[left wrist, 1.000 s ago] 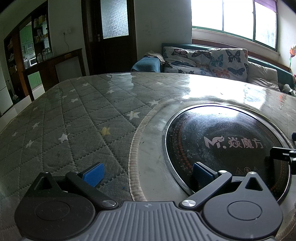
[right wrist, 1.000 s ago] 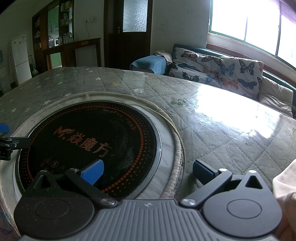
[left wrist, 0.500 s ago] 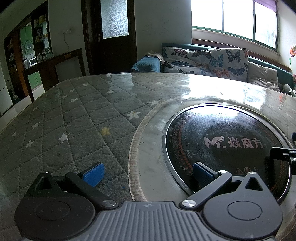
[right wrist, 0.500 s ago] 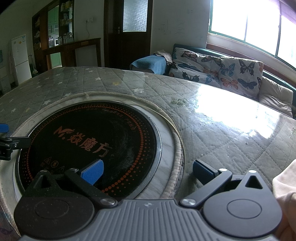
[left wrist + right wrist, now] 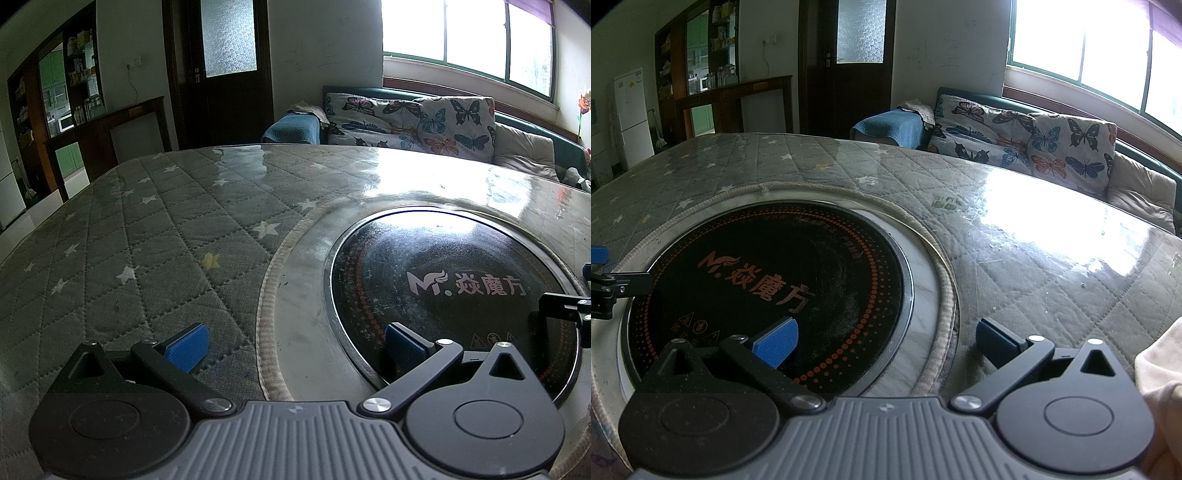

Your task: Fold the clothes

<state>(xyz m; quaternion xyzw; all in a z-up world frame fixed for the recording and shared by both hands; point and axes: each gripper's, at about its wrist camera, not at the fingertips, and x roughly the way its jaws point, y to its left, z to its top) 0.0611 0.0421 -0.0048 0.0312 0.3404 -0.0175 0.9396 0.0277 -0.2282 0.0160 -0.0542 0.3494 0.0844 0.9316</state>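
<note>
Right wrist view: right tongs [image 5: 886, 341] apart, empty, cloth [image 5: 1160, 387] at near right; left tongs [image 5: 295, 345] apart over tabletop [image 5: 147, 258].

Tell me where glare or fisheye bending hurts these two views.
Right wrist: window blown out, its glare whitening the tabletop right of the cooktop; pale cloth cropped at the edge. Left wrist: milder glare on the tabletop, table edge bowed by the fisheye.
</note>
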